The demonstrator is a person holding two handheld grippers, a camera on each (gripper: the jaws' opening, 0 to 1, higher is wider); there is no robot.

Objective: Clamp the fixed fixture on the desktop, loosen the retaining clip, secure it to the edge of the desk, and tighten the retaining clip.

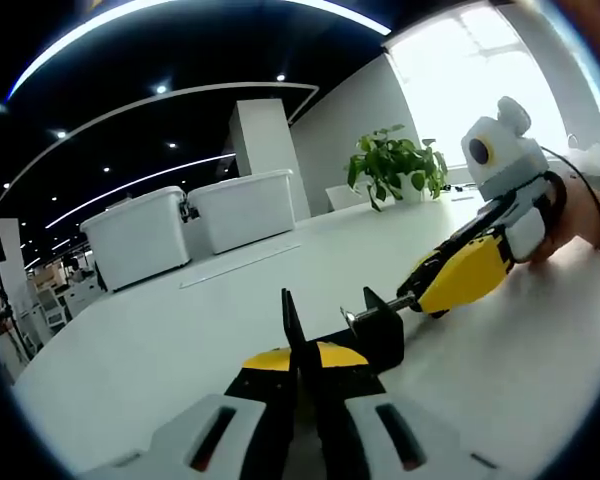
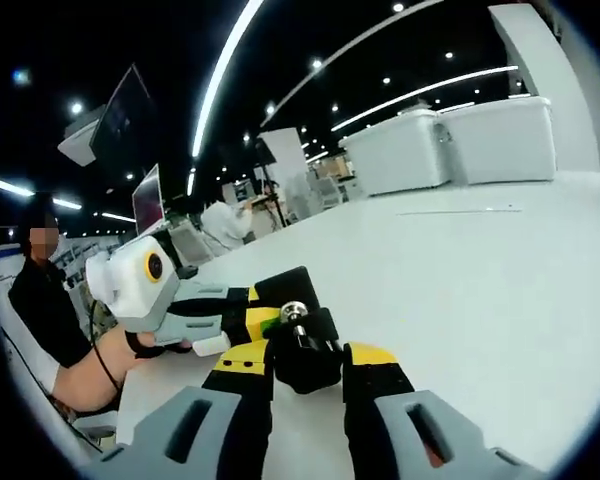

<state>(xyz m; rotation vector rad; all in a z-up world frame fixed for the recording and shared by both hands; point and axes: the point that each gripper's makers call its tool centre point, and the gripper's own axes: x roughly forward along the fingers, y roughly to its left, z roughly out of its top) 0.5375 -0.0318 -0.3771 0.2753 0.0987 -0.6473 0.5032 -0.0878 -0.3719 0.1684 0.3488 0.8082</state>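
A: What does the clamp fixture (image 1: 372, 335) look like?
B: Black, with a silver screw tip (image 2: 294, 312), lying on the white surface (image 1: 170, 340).
A: And the grippers?
B: The left hand-held gripper (image 1: 302, 345) is pressed together on its black plate. The right hand-held gripper (image 2: 308, 362) pinches its knob end.

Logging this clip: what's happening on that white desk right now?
A person works a small black screw clamp on the white desk with two handheld yellow-and-black grippers. The left gripper is shut on the clamp's body. The right gripper closes around the knob end of the clamp's screw. The clamp sits on the desktop, not yet fitted to the edge. Two white plastic bins stand farther back.
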